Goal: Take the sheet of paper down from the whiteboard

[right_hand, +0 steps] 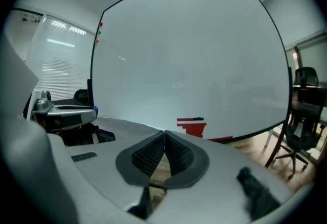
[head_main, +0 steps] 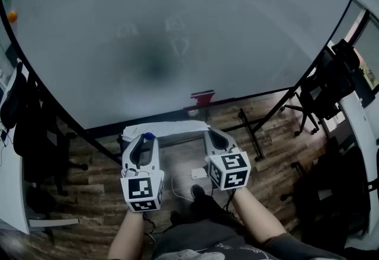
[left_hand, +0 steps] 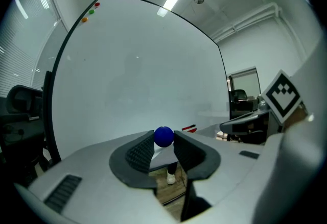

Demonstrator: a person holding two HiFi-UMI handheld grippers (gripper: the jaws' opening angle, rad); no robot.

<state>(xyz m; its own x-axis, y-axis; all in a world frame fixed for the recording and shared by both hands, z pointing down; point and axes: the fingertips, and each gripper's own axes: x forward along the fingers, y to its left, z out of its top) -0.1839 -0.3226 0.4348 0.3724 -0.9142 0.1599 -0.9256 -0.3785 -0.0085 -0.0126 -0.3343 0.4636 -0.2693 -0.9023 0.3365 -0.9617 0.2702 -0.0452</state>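
Head view: the whiteboard point(head_main: 177, 28) is a smooth, matte grey-white plane in a thin black frame. Its lower edge slants above the plank wood floor point(head_main: 272, 140). The sheet of paper point(head_main: 172, 129) is off the board, a thin white strip spanning between my left gripper point(head_main: 146, 139) and right gripper point(head_main: 214, 137), just below that edge. Black stand legs point(head_main: 251, 134) and an office chair point(head_main: 331, 84) crowd the right, and open floor shows beyond my grippers.

Left gripper view: my ribbed black pads point(left_hand: 139, 152) clamp a glossy blue ball point(left_hand: 163, 136), with white paper point(left_hand: 161, 155) showing just under it.

Right gripper view: the pads point(right_hand: 150, 156) meet at their tips, pinching the sheet point(right_hand: 130, 127) at its edge. A red block point(right_hand: 192, 126) sits at the board's bottom edge.
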